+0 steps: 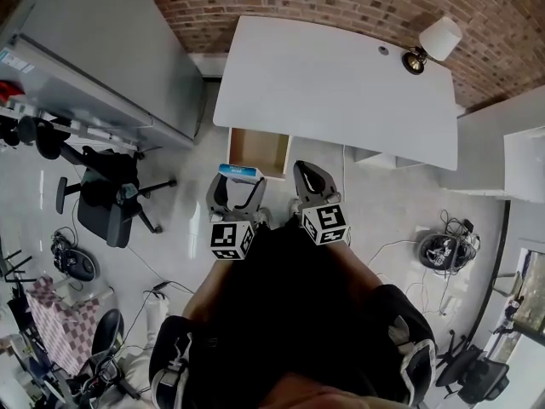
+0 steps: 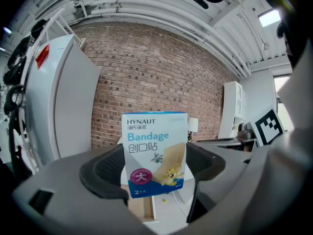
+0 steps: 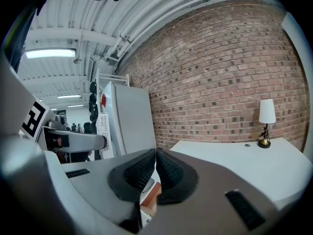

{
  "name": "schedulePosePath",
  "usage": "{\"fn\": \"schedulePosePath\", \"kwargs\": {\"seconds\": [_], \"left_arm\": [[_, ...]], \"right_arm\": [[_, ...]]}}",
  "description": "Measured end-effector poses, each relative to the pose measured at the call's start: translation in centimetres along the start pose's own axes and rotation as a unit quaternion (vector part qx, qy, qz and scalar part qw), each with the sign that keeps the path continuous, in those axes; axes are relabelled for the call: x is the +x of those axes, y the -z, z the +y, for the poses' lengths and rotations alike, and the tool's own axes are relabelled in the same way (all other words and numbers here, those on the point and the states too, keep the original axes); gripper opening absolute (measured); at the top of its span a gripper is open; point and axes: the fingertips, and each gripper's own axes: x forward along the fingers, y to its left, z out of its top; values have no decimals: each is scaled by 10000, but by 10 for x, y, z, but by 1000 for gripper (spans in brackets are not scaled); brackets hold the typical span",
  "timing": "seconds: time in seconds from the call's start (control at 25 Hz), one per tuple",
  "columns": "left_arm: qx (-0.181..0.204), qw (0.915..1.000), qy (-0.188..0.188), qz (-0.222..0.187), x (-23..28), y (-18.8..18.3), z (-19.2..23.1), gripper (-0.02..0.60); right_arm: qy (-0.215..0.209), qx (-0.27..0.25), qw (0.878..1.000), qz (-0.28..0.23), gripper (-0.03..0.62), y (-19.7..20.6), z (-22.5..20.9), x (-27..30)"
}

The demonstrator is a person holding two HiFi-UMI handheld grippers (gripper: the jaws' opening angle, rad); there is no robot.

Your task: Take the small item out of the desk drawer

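The left gripper (image 1: 238,186) had its fingers clamped on the bandage box (image 2: 155,153), held clear of the open drawer (image 1: 258,152), at its 6 o'clock. The right gripper (image 3: 155,166) had its fingers closed and empty. Gripped low, the light carton might pivot or slip if tilted.

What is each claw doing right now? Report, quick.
Left claw: closed on the bandage box, which stands upright between its jaws.
Right claw: closed, nothing between its jaws.
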Motion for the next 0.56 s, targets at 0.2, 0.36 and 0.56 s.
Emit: {"fn": "schedulePosePath", "kwargs": {"seconds": [0.2,0.36,0.56], "left_arm": [[-23,10000,12,-37,-1,-1,-5,396],[-5,10000,31,-56,-3,0,-11,394],[-41,10000,13,-53,-7,1,-15,394]], "right_arm": [[-13,-29,10000,-3,29,0,0,-6],[-13,-24,10000,-6,29,1,-1,-11],[-21,-19,10000,-19,29,2,1,-16]]}}
